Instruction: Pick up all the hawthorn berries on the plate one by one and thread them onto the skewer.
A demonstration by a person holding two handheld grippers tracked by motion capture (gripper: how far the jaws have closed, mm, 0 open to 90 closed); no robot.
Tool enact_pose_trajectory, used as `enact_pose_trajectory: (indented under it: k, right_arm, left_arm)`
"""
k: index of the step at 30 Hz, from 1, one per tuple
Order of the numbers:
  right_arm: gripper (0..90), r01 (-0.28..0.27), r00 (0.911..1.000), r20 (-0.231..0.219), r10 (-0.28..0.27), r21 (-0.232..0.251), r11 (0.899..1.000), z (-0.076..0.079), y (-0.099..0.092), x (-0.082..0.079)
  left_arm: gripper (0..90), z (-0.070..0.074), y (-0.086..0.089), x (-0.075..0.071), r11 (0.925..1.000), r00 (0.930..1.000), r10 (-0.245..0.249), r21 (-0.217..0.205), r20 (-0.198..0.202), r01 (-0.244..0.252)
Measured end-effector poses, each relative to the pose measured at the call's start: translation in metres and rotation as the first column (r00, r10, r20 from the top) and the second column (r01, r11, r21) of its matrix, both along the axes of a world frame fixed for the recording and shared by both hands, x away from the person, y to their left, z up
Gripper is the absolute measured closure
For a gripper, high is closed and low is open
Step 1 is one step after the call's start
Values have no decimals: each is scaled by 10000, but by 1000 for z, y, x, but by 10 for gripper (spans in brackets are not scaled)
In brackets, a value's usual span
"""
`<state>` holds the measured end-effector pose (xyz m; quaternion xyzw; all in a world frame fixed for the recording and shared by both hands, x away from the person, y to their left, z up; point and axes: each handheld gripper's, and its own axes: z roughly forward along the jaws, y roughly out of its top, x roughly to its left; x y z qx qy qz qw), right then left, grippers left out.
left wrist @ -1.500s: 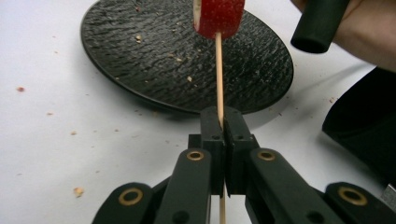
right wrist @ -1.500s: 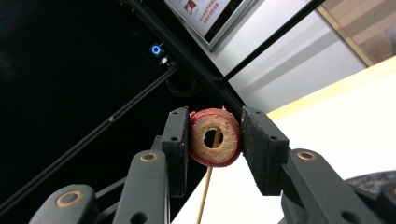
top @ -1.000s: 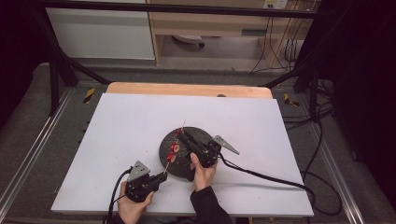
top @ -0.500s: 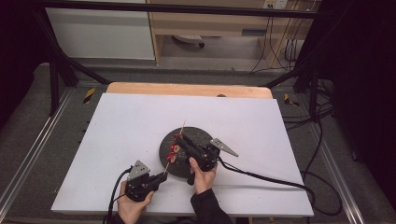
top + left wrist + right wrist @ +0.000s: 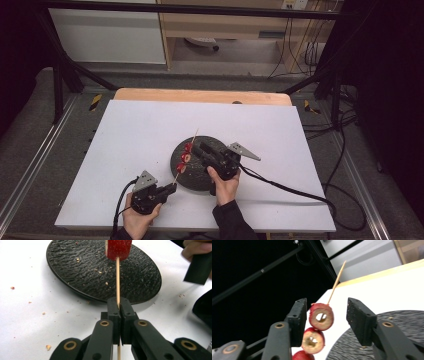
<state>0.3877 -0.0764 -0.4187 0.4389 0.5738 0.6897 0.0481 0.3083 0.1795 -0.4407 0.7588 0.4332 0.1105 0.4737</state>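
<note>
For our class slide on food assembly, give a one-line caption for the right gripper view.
Open right gripper flanks the top red fruit ring threaded on a wooden skewer above a black plate.

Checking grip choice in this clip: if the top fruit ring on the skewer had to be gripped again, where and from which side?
Grip the top fruit ring across its rounded outer rim, one jaw on each side, as the right gripper now straddles it, its jaws just opened. The skewer runs through its hollow middle, so pinching along the stick is blocked. The left gripper holds the skewer's bare end.
</note>
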Motion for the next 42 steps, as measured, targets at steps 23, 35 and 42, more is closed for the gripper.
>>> enact_pose_trajectory:
  k: [23,35,42]
  right_arm:
    - [39,-1327,9905,-1008,936,-5216,8428,3,-69,9]
    - [5,-1567,9858,-1442,864,-6027,7824,-19,-117,0]
    - [5,-1601,9853,-1484,851,-6254,7637,-29,-141,-10]
  left_arm:
    - [883,3,11,3,9986,9989,-463,251,35,462]
    - [883,9,7,9,9946,9964,-791,646,-295,809]
    - [883,24,0,20,9854,9947,-939,1387,-408,988]
